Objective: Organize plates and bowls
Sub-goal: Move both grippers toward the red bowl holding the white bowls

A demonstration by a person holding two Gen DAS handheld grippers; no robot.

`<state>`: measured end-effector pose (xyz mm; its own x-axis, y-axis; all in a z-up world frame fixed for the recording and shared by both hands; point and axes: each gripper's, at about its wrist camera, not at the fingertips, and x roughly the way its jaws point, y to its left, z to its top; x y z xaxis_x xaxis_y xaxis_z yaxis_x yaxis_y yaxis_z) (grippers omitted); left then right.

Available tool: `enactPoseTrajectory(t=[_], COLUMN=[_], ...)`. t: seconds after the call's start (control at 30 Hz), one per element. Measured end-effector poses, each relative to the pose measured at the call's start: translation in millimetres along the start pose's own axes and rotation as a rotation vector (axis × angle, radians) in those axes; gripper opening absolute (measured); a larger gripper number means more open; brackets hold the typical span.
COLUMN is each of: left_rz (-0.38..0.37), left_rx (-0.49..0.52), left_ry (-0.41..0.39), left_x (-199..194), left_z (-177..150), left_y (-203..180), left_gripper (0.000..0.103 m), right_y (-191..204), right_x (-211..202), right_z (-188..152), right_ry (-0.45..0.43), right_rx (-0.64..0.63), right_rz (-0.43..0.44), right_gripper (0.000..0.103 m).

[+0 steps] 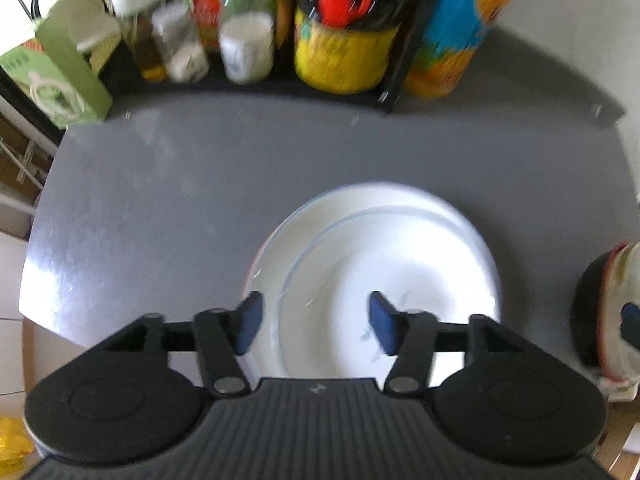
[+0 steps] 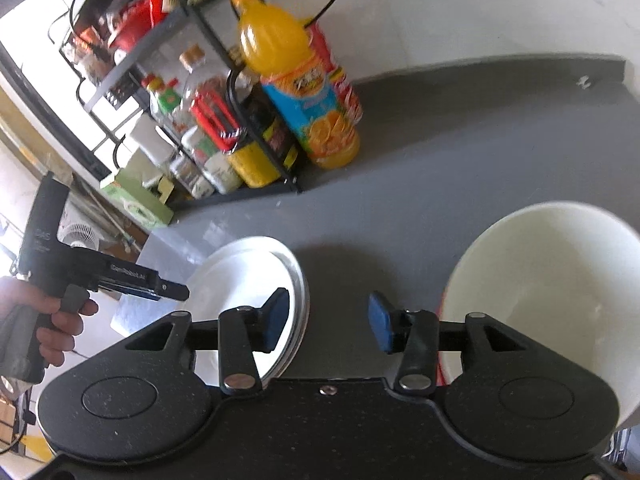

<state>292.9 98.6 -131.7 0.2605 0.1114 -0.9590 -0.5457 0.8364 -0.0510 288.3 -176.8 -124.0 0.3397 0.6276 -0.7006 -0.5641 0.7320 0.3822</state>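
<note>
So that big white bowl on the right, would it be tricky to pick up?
Probably somewhat. The white bowl looks glazed and glossy, so its rim may slip between the jaws. It appears ceramic: rigid, likely heavy for its size, and breakable if dropped on the grey table. Its broad shape suggests it won't tip easily.

Left gripper [image 1: 314,322] hangs over the stacked white plates [image 1: 420,248], jaws spread wide, blue pads [image 1: 250,320] clear of the china and gripping nothing. The smaller plate [image 1: 360,280] sits on the larger one, shifted toward the gripper. The plates rest on the grey table [image 1: 180,184]. Beyond the plates, at the table's far edge, a black rack [image 1: 394,76] crowds bottles and jars, all blurred, with an orange juice bottle [image 1: 456,40] just right of the rack. A green box [image 1: 60,76] stands left of the rack. Right of the plates, a bowl [image 1: 616,312] shows at the frame edge.
</note>
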Motion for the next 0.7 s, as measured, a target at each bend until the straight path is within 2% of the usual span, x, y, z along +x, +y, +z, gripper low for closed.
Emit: enactPoseTrajectory(t=[0.03,0.1,0.33,0.7], left_rz=[-0.008,-0.028,-0.098,-0.21], left_rx=[-0.001,0.01,0.058,0.148], left_ry=[-0.02,-0.051,-0.101,-0.109], left_x=[-5.2,-12.8,-29.0,-26.4], left_z=[1.0,3.1,4.2,-7.2], left_y=[-6.0,-19.7,-76.0,-167.2], left_gripper=[0.069,0.072,0.073,0.073], right_y=[-3.3,-9.8,-39.1,-93.8], right_x=[-4.7,-11.6,-38.6,-69.0], right_z=[2.4,5.0,10.3,2.9], right_ry=[-0.007,-0.023,-0.085,-0.116], right_rx=[0.006,0.009,0.043,0.095], right_rz=[-0.003,-0.01,-0.073,-0.165], right_gripper=[0.046,0.05,0.061,0.063])
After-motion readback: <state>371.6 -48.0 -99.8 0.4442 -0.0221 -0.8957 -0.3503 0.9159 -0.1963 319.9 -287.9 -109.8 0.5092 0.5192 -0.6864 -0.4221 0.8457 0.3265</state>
